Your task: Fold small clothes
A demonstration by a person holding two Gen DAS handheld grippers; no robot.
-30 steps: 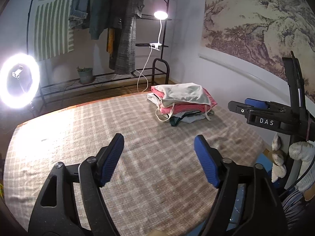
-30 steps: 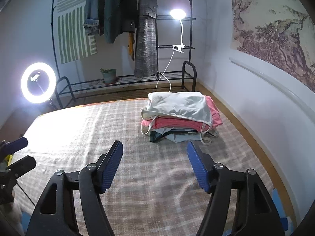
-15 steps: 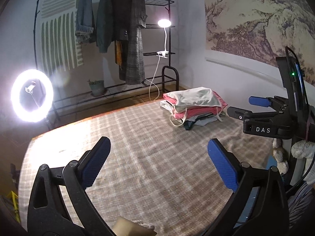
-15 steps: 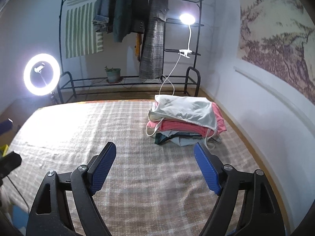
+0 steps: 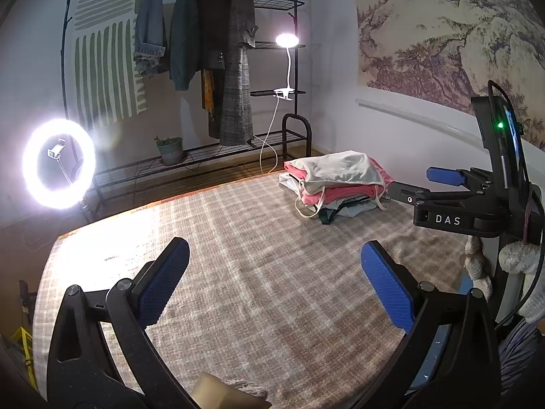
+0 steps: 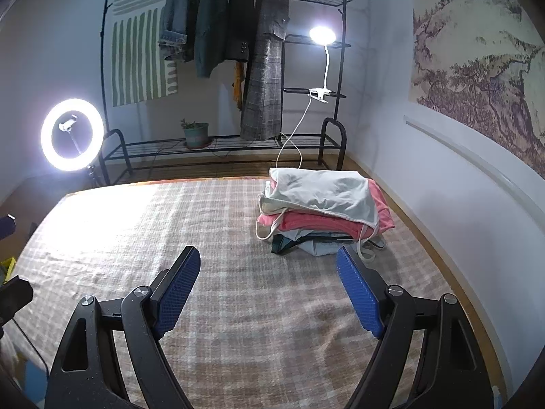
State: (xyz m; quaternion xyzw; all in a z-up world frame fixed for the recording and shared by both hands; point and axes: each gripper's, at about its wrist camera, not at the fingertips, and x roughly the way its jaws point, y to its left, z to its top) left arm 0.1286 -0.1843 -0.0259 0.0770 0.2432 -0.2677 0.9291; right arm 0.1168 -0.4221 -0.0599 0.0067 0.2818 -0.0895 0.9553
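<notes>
Left wrist view has the left gripper spread wide over the plaid blanket with nothing between its blue pads, and the right gripper pokes in from the right edge, near the stack. Right wrist view shows that right gripper gaping too, empty, pads clear of the cloth. Folded clothes sit stacked at the blanket's far right, a pale garment on top, pink beneath.
</notes>
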